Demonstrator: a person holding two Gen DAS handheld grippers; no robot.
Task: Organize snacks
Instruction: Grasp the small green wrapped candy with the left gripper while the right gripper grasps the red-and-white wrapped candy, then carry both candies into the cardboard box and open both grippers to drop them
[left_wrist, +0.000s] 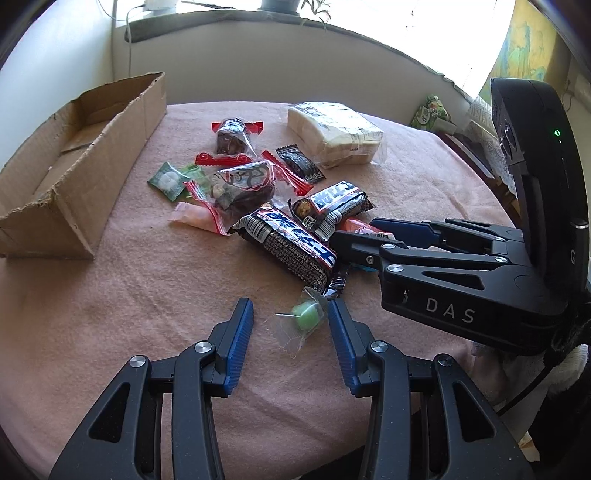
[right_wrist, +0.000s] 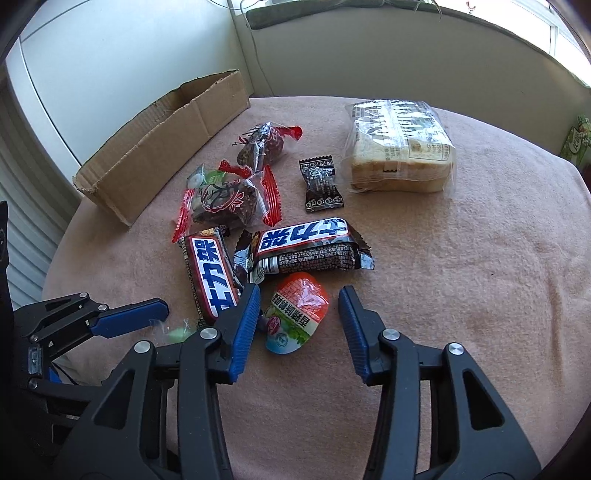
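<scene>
The left tool (left_wrist: 290, 325) stands half wide around the green candy (left_wrist: 306, 315), not pressing it. The right tool (right_wrist: 299, 314) brackets the orange jelly cup (right_wrist: 297, 314), pads not yet touching. The cardboard box (left_wrist: 74, 177) waits at ten o'clock on the table (left_wrist: 147, 295).

Glossy plastic snack wrappers (right_wrist: 303, 243), matt torn cardboard box (left_wrist: 74, 177), fuzzy pink cloth (right_wrist: 461, 277).
</scene>
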